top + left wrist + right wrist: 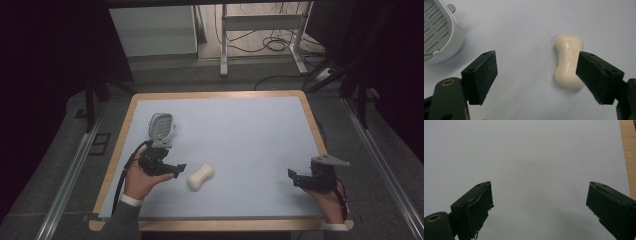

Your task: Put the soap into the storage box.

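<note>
A cream-white bar of soap (200, 176) with a pinched waist lies on the pale blue mat near the front left. My left gripper (176, 171) is open just left of it; in the left gripper view the soap (569, 63) lies ahead, partly behind the right jaw, nothing between the jaws. A grey slotted soap dish (161, 126) stands behind the left hand, and its rim (441, 37) fills the upper left corner of the left gripper view. My right gripper (294, 178) is open at the front right, with bare mat (536, 170) between its jaws.
The mat covers a wooden-edged table (220, 95). The wooden rim (629, 152) runs along the right of the right gripper view. Beyond the table are a white cabinet (152, 30), a metal frame (262, 25) and floor cables (277, 45).
</note>
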Demonstrator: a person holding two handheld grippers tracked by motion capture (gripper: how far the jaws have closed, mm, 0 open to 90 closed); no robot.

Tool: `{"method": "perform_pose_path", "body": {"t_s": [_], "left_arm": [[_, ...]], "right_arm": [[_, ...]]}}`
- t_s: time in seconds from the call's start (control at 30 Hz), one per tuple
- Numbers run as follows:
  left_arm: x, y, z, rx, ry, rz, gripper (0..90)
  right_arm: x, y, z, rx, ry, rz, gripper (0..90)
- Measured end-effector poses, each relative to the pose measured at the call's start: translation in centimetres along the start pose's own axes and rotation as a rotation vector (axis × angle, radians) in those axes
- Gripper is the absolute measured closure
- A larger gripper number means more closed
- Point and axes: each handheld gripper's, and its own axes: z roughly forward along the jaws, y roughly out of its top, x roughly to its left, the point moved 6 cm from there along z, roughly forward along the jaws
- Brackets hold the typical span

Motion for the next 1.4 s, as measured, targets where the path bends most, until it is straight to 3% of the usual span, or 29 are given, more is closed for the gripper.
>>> {"method": "perform_pose_path", "body": {"t_s": [0.33, 1.4], "left_arm": [[-0.7, 1.2, 1.0, 0.017, -0.012, 0.013, 18.8], [-3.8, 1.3, 5.0, 0.150, -0.074, 0.070, 22.5]], "right_arm": [[-0.1, -0.1, 0.0, 0.002, 0.000, 0.002, 6.5], [0.0, -0.2, 0.1, 0.013, 0.003, -0.004, 6.4]]}}
